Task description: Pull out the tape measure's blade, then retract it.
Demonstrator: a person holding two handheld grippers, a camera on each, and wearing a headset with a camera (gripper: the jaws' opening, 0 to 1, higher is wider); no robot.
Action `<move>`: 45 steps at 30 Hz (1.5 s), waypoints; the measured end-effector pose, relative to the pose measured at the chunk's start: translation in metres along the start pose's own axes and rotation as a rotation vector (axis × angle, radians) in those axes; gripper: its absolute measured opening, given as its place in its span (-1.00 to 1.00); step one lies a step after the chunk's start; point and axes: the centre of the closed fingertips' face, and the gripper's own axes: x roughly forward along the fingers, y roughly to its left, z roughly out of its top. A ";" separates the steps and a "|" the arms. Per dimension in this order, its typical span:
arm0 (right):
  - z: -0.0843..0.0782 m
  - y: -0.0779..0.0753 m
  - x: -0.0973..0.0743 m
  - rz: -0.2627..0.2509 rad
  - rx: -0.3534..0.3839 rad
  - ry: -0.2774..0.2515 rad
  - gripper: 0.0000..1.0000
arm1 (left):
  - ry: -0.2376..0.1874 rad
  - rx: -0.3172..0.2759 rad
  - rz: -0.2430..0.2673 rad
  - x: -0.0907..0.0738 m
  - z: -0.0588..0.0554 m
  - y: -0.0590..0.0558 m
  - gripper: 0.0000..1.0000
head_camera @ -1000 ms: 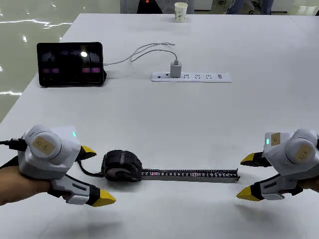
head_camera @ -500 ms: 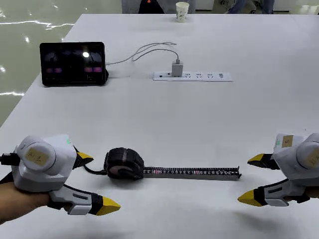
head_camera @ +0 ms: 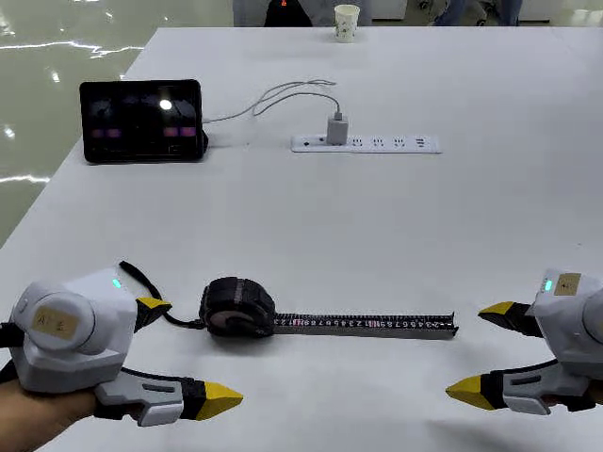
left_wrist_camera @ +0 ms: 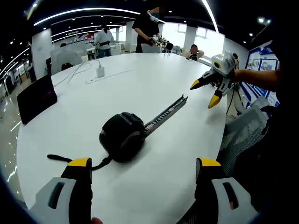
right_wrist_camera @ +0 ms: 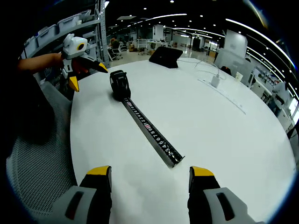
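Backed off since a second ago: left claw lower, toward the near edge of the table; right claw farther out to the right. Tape measure in the same spot, lying near that edge between the two claws, closer to the left one.

From the left: left claw spread wide, gripping nothing, just beside the case, not touching it. Black strap trailing from the case toward that claw. Blade drawn out flat along the table to the right, hook end apart from the right claw. Right claw likewise spread wide, gripping nothing.

Head view: small green light lit on each gripper body. Left gripper view: people standing beyond the far end of the table. Right gripper view: shelving with bins behind the left claw, and the blade seen end-on from its hook.

Counted: one tape measure, one blade, two claws, one dark tablet, one power strip with one charger plugged in, one paper cup.
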 end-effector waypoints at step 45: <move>0.041 0.052 -0.015 -0.155 0.250 -0.256 0.98 | -0.169 -0.107 0.139 -0.009 0.018 -0.049 0.98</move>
